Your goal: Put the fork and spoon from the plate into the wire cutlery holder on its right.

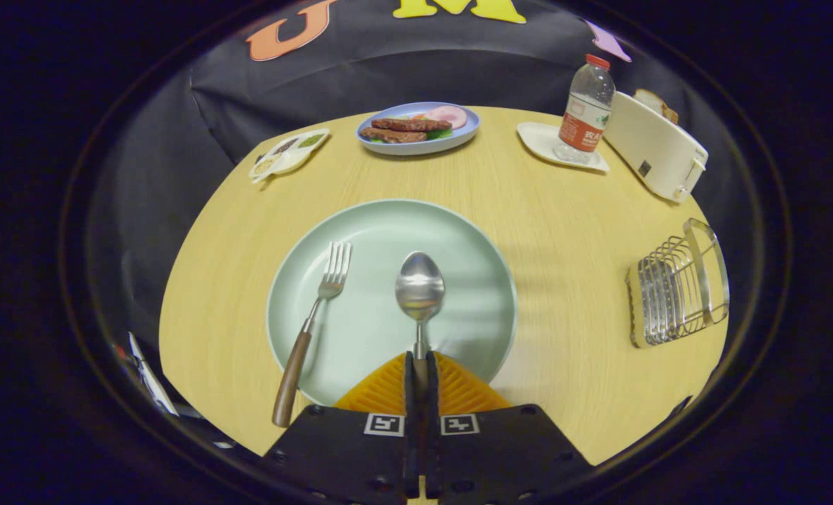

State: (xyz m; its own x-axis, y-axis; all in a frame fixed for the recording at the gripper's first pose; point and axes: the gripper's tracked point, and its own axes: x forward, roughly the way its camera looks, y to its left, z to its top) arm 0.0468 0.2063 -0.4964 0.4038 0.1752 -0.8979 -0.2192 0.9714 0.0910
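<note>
Tongs (421, 379) clamped on spoon (420, 287) handle, over near rim of green plate (472, 231).
Spoon bowl points ahead above plate centre. Fork (313, 330) left of it, tines on plate, wooden handle overhanging onto surface (564, 210). Wire cutlery holder (679, 291) well right of plate. Beyond: food plate (458, 137), bottle (585, 109), toaster (658, 147).

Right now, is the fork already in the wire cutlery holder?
No, the fork lies on the green plate, while the tongs are shut on the spoon; the wire cutlery holder stands apart.
</note>
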